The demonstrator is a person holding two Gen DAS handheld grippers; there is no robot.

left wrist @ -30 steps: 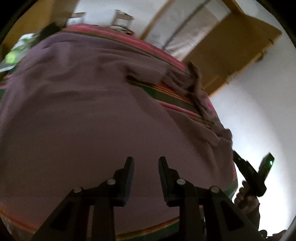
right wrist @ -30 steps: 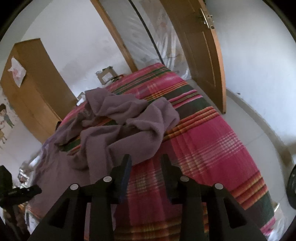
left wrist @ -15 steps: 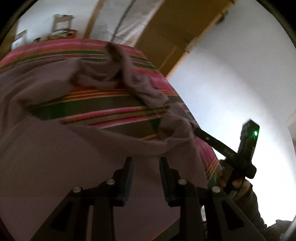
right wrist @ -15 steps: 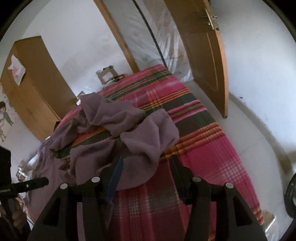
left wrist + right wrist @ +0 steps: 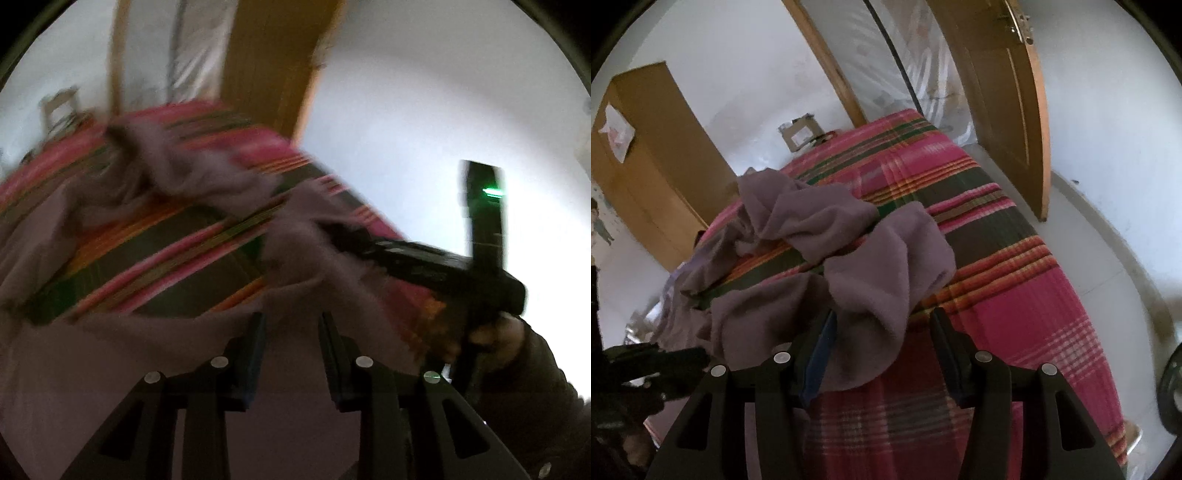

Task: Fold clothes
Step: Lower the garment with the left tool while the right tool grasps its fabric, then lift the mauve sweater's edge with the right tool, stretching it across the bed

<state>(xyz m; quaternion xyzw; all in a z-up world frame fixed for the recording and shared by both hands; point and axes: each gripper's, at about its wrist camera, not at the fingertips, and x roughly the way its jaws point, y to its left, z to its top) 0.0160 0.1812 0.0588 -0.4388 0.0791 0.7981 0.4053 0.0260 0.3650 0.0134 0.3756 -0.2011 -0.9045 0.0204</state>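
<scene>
A mauve garment (image 5: 886, 266) lies crumpled on a bed with a pink, green and orange striped cover (image 5: 1015, 295). My right gripper (image 5: 884, 326) is open wide, and a thick fold of the garment's near end hangs between its fingers. In the blurred left wrist view the same garment (image 5: 74, 369) spreads flat under my left gripper (image 5: 291, 325), which is open with a narrow gap, low over the cloth. My right gripper (image 5: 328, 230) shows there too, its tip at a bunched part of the cloth, held by a hand (image 5: 495, 332). My left gripper's body (image 5: 646, 358) shows at the lower left.
A wooden door (image 5: 1008, 92) stands open past the bed's far right corner. A wooden wardrobe (image 5: 646, 155) stands at the left. A plastic-covered doorway (image 5: 897, 62) and a cardboard box (image 5: 799, 131) lie beyond the bed. Pale floor (image 5: 1108, 240) runs along the bed's right side.
My right gripper has spread its jaws wider and moved in, so the garment's fold now lies between them. The left wrist view has swung right along the garment toward the right gripper.
</scene>
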